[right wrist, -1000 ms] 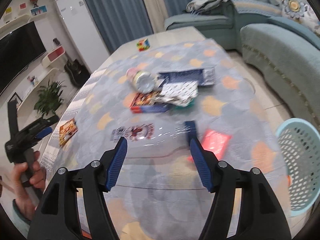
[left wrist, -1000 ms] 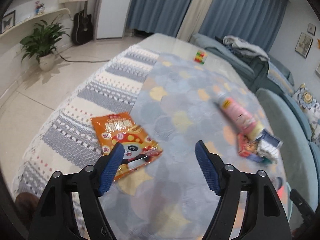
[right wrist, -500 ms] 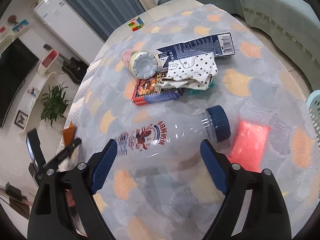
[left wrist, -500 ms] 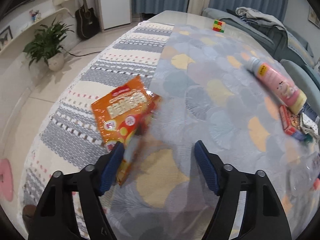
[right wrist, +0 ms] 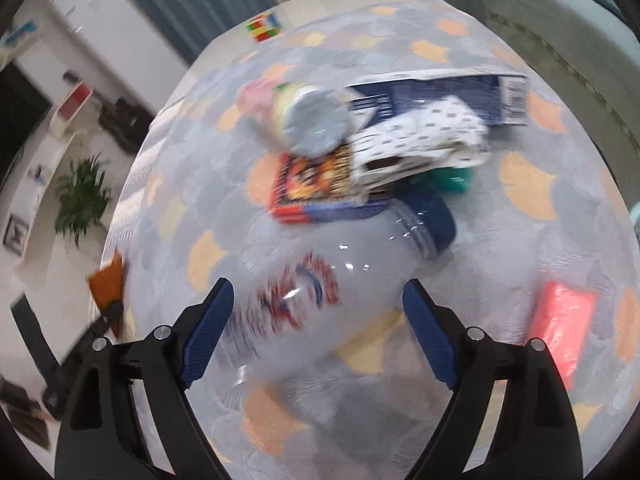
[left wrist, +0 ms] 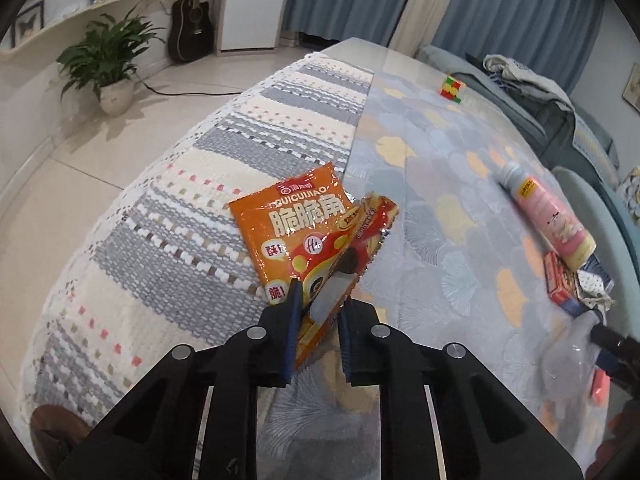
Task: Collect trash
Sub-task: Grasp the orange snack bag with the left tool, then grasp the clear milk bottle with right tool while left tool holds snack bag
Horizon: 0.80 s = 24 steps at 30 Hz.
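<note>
Near the table's left edge, the left gripper pinches only the snack bag's corner, which may slip, while the wide-open right gripper straddles a smooth clear bottle that could roll away.

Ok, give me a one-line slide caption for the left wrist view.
Left gripper shut on a crumpled orange foil snack bag, lifting it at the patterned table's edge.

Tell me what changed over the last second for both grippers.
The left gripper closed on the orange snack bag, which now looks crumpled and lifted between its fingers. The right gripper moved in over the clear bottle so its open fingers straddle it, not yet gripping. The pink bottle, the boxes and the puzzle cube stayed put.
</note>
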Each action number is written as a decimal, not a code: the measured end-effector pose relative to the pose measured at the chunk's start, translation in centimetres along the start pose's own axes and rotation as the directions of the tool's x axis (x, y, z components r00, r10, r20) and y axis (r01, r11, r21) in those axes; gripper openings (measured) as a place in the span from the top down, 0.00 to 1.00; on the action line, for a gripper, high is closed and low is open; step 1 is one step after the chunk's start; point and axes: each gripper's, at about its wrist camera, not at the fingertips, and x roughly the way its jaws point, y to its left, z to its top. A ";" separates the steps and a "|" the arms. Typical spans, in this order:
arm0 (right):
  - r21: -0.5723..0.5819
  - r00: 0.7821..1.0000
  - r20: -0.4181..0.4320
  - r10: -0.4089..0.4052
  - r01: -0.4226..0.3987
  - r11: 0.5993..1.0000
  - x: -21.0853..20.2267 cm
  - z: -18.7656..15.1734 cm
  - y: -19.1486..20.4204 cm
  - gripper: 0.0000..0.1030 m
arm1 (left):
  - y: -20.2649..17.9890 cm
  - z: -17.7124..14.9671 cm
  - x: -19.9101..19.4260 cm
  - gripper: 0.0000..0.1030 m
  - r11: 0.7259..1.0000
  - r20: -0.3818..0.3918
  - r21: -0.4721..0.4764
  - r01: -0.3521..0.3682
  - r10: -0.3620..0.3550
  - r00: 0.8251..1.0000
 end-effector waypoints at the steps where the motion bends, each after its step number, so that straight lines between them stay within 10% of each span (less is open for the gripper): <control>1: -0.022 1.000 0.003 -0.005 0.005 1.000 -0.1 -0.2 0.4 0.20 | 0.0 0.0 -0.1 0.88 1.000 0.007 0.001 0.000 0.000 1.000; 8: -0.118 0.997 0.001 0.074 -0.073 0.990 -1.5 -1.6 1.1 0.55 | -1.2 0.2 -2.8 0.96 0.993 0.086 0.006 0.118 -0.118 0.989; 12: -0.114 0.996 -0.012 0.090 -0.091 0.989 -1.9 -1.9 1.0 0.56 | -3.4 0.3 -4.5 0.97 0.983 0.118 0.049 0.174 -0.179 0.977; 16: 0.058 0.991 -0.007 0.136 -0.136 0.989 -2.0 -0.8 -0.4 0.18 | -5.6 0.1 -5.2 0.97 0.973 0.121 0.098 0.211 -0.222 0.968; 24: 0.196 0.994 -0.082 0.073 -0.056 0.979 2.4 1.8 1.1 0.17 | -7.5 -0.5 -5.6 0.97 0.957 0.115 0.148 0.248 -0.265 0.957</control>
